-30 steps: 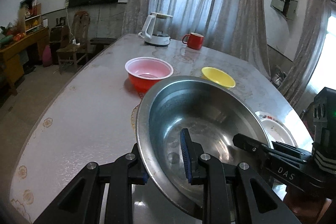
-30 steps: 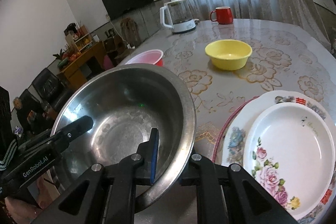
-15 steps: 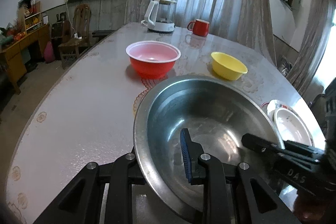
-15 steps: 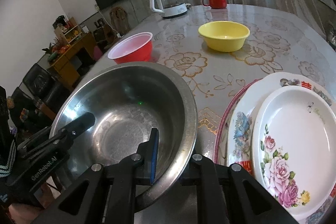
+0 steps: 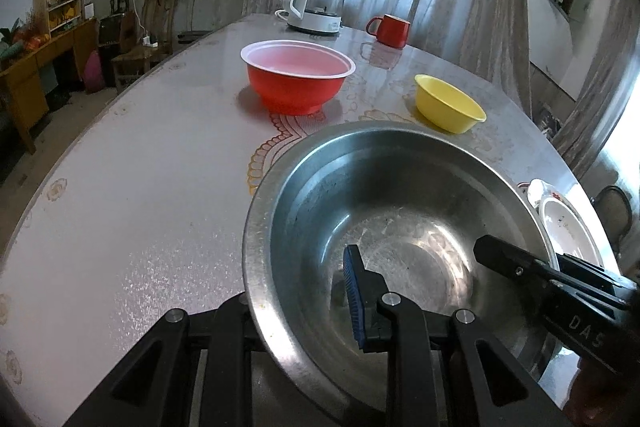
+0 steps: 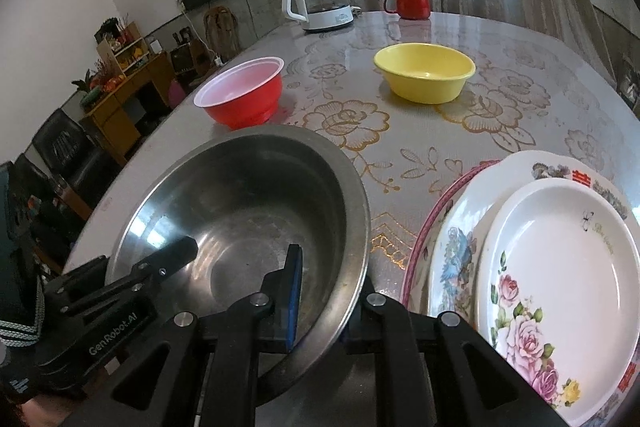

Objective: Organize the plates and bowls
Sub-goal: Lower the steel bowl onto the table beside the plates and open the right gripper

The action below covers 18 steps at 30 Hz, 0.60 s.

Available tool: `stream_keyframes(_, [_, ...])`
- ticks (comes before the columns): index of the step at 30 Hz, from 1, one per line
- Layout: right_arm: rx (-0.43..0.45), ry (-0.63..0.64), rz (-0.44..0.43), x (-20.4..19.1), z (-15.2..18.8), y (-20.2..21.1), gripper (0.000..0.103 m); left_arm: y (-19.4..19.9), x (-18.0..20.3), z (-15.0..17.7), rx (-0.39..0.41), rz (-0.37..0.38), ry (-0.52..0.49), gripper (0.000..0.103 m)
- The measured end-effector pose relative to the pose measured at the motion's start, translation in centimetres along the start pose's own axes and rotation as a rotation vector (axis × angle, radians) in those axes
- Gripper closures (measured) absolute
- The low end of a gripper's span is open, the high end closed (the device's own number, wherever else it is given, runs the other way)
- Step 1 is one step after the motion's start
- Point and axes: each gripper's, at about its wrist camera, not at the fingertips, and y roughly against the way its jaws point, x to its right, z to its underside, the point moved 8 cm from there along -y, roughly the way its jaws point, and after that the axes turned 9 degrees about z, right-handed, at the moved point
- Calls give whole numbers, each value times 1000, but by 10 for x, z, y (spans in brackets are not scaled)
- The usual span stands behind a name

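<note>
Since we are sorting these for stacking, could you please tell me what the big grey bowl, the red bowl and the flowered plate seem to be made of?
Big grey bowl: metal, probably stainless steel; dull mirror sheen, thin rolled rim.
Red bowl: likely thin plastic; matte red outside, white inside.
Flowered plate: glossy white with printed roses; ceramic or melamine, cannot tell which.

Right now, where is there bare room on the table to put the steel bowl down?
Free: the wide bare stretch of table left of the steel bowl and before the red bowl. Crowded: the right side, where the stacked plates lie close beside the bowl.
</note>
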Motion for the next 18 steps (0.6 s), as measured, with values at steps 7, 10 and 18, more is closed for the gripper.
stream_keyframes(7, [-14,49,15,-4,-2,-5,79,-3,-1,-2,8,-19,-9,78])
stream_keyframes(10, [-44,45,-2,-5,-2,-4,77,-1,-4,0,14,-18,6,78])
stream_keyframes(18, [-1,4,17,6,-10,12,67,9,-15,0,56,-14,58,78])
